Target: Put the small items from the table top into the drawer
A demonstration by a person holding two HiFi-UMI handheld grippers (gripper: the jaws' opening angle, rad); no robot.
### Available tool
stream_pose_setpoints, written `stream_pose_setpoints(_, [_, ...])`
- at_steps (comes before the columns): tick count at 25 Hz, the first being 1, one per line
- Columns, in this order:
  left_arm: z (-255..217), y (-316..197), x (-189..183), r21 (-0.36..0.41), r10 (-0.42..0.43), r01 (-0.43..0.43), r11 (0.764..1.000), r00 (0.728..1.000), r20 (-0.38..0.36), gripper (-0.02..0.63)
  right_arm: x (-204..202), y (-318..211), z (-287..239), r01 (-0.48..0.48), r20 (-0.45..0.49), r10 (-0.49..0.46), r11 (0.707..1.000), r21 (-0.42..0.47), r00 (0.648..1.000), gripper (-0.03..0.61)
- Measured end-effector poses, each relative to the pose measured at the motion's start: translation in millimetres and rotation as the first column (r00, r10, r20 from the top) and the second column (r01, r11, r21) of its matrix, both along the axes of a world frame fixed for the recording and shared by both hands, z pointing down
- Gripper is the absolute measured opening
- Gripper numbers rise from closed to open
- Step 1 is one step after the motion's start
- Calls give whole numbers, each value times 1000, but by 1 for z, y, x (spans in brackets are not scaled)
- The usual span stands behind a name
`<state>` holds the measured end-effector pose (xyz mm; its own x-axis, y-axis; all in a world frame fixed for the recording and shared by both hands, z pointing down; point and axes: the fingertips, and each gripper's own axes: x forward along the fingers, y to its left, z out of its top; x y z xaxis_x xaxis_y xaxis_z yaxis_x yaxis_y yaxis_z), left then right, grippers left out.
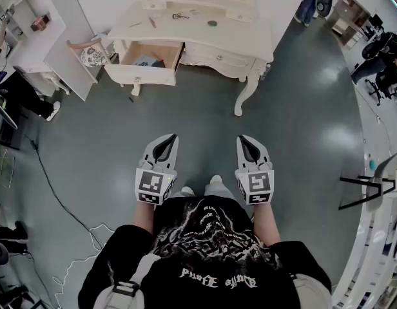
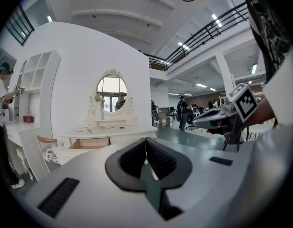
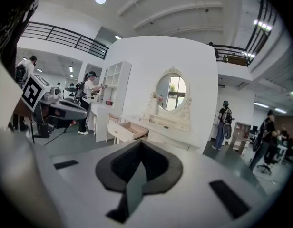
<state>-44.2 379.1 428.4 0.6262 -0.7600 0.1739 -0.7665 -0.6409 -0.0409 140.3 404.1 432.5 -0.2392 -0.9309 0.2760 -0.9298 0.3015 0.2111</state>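
L gripper (image 1: 171, 139), R gripper (image 1: 242, 140) shut, drawer (image 1: 139, 74) open twd person (image 1: 211, 256)

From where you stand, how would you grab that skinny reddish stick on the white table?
Probably by its middle, coming down from above with the jaws across its narrow width. The reddish stick lies flat on the table top, so only its long sides look free to pinch.
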Motion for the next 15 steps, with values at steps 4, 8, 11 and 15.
stream_pose_setpoints(4, [0, 0, -5, 9, 0, 0, 1000, 1000, 21, 16, -2, 0, -2, -5, -5, 5, 1000, 3, 1000, 9])
stream_pose_setpoints(8, [-1, 1, -5, 8, 18, -18, 1000, 1000, 25, 17, -1, 3, -4, -17, -14, 17, 1000, 8, 1000, 9])
stream_pose_setpoints(11, [0, 0, -6, 8, 20, -20, 1000, 1000, 22, 17, -5, 2, -7, -6, -28, 7, 1000, 21, 1000, 9])
stream_pose_setpoints(15, [-1, -5, -2, 8, 29, -29, 1000, 999, 19, 17, -2, -5, -10, -10, -24, 11, 1000, 30, 1000, 9])
